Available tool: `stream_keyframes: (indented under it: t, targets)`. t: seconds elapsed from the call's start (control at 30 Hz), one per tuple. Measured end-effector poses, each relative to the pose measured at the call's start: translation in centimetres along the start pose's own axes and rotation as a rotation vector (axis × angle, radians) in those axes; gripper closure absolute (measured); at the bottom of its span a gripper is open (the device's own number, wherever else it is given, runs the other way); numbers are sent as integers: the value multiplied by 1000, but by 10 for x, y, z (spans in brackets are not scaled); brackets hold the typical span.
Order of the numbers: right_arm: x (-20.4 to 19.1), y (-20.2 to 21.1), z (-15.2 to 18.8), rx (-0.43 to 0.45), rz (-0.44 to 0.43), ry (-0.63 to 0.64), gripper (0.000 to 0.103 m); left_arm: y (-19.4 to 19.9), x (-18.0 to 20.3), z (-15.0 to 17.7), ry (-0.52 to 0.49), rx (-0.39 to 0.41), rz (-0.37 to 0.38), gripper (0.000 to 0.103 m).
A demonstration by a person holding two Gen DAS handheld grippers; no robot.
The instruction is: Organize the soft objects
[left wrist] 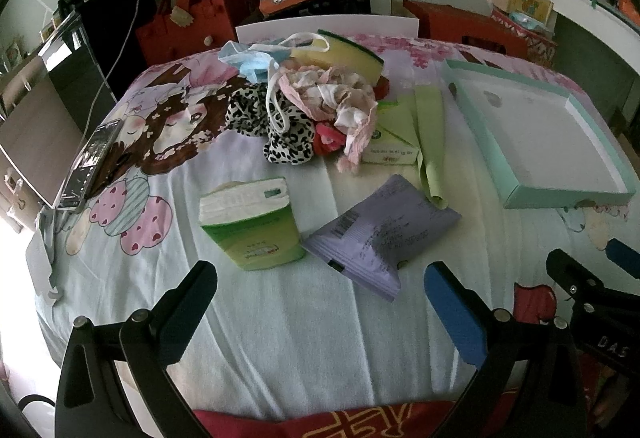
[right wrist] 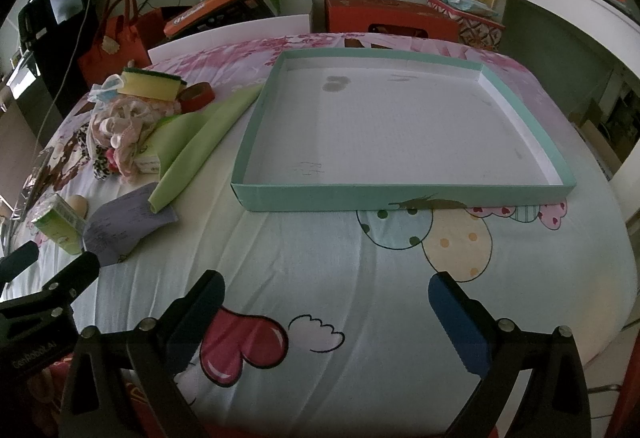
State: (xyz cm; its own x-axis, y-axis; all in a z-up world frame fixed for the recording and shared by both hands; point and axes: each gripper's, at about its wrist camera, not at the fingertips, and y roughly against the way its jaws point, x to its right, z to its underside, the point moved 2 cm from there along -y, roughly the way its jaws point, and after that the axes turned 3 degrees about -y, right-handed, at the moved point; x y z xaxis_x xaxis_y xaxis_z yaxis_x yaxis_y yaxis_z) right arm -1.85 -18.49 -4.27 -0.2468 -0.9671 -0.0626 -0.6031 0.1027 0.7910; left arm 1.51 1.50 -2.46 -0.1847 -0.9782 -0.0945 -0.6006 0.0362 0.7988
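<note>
On the cartoon-print cloth lies a heap of soft things: a leopard-print cloth (left wrist: 280,125), a pink and white frilly cloth (left wrist: 332,93), a blue face mask (left wrist: 252,57) and a yellow sponge (left wrist: 340,55). Nearer me are a green tissue pack (left wrist: 252,222), a purple pouch (left wrist: 380,234) and a folded green cloth (left wrist: 430,133). A shallow mint-green tray (right wrist: 400,195) with a white floor stands empty on the right. My left gripper (left wrist: 320,290) is open above the cloth, short of the tissue pack. My right gripper (right wrist: 326,298) is open in front of the tray, holding nothing.
A phone (left wrist: 92,165) lies at the table's left edge. A red tape roll (right wrist: 196,95) sits behind the heap. Red bags (left wrist: 188,17), orange and red boxes (right wrist: 384,17) and a black stand with cables crowd the far side by the wall.
</note>
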Motion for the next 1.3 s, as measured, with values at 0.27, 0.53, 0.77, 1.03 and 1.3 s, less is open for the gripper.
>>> stream_keyframes:
  t: [0.27, 0.53, 0.77, 1.03, 1.3]
  targets:
    - [-3, 10, -4, 16, -37, 17, 0, 18, -18, -4, 52, 31, 81, 0]
    - [-35, 17, -13, -19, -153, 68, 0, 14, -49, -13, 67, 18, 61, 0]
    - [-68, 8, -11, -55, -210, 142, 0, -5, -77, -11, 125, -30, 85, 0]
    - [-91, -8, -8, -93, -216, 202, 0, -24, -70, -16, 128, -76, 135, 0]
    - [-98, -15, -10, -113, -218, 225, 0, -34, -60, -27, 107, -93, 170, 45]
